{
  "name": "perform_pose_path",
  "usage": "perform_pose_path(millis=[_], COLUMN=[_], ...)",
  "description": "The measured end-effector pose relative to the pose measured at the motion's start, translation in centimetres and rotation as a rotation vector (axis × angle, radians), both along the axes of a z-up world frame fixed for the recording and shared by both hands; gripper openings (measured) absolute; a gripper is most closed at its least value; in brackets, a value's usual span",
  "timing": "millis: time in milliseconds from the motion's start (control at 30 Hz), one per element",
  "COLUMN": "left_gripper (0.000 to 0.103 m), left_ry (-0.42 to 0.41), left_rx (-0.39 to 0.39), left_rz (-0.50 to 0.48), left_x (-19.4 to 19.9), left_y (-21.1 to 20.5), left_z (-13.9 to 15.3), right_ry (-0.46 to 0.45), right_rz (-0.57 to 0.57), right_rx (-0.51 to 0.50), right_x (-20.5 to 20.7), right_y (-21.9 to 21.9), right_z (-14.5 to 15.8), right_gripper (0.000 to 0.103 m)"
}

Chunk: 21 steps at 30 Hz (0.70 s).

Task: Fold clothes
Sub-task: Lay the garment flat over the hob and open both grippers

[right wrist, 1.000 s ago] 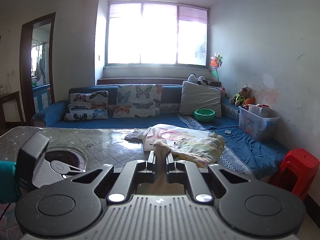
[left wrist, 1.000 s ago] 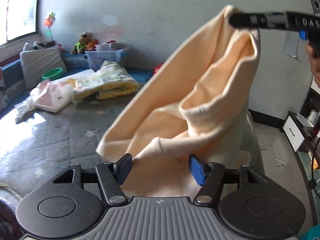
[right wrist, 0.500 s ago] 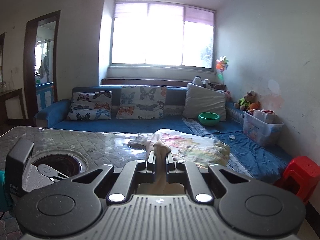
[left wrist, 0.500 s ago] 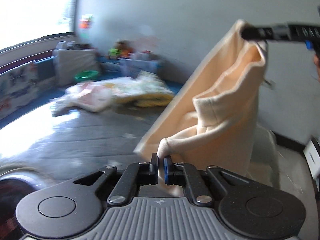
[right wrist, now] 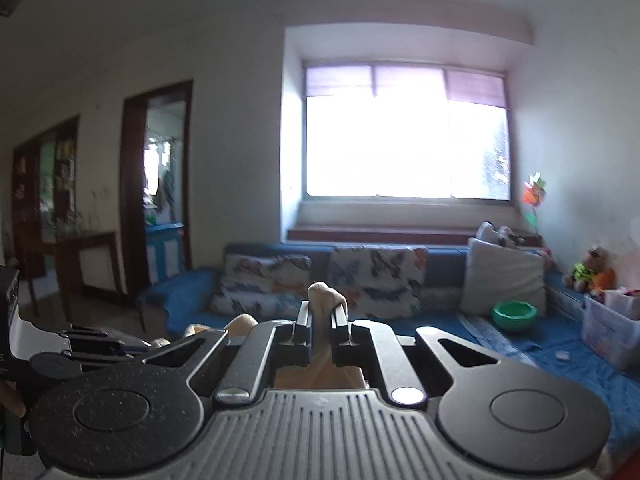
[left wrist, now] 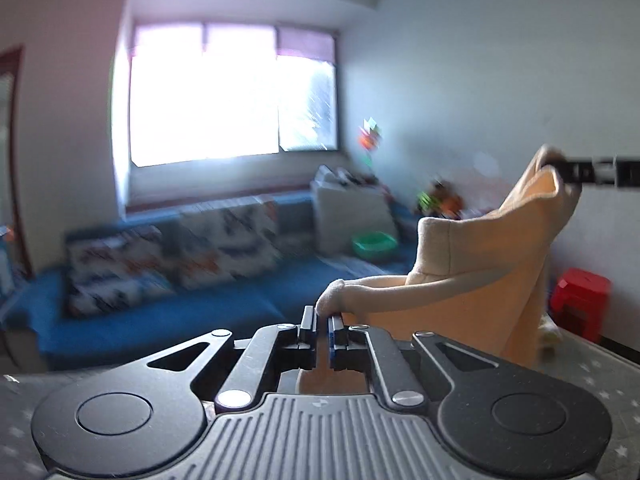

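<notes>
So the left gripper (left wrist: 322, 322) is clamped down tight on a bunched bit of the peach garment (left wrist: 480, 280), jaws nearly touching. Same deal on the right gripper (right wrist: 320, 318): a nub of the cloth (right wrist: 325, 300) is pinched between almost-closed jaws and pokes up past them. The garment is held up in the air between the two, stretched and sagging. Behind it, a blue sofa (right wrist: 400, 320), patterned cushions (right wrist: 376, 280), a green bowl (right wrist: 514, 314) and a red stool (left wrist: 580, 300) can be seen.
</notes>
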<state>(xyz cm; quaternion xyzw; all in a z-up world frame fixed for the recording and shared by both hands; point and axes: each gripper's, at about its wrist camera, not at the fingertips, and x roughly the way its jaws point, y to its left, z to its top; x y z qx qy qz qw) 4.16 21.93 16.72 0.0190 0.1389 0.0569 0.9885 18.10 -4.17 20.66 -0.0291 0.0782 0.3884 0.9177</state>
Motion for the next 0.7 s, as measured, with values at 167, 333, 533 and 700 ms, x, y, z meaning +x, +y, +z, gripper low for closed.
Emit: perform_pose_path(millis=[167, 333, 533, 700], left_gripper=[0.006, 0.006, 0.007, 0.017], left_ry=[0.012, 0.162, 0.446, 0.509], left_rx=[0.098, 0.178, 0.125, 0.034], left_rz=[0.018, -0.045, -0.125, -0.101], left_x=[-5.9, -11.2, -15.9, -19.2], left_y=[0.9, -1.3, -4.5, -3.8], left_z=[0.3, -4.5, -13.2, -14.5], right_ry=[0.038, 0.138, 0.260, 0.316], right_rz=[0.135, 0.274, 0.441, 0.528], right_rx=[-0.117, -0.313, -0.548, -0.666], right_x=[-3.2, -7.3, -12.2, -14.1], right_y=[1.1, 1.0, 0.9, 0.0], right_z=[-2.4, -7.2, -12.9, -15.4], right_gripper=[0.007, 0.007, 0.014, 0.026])
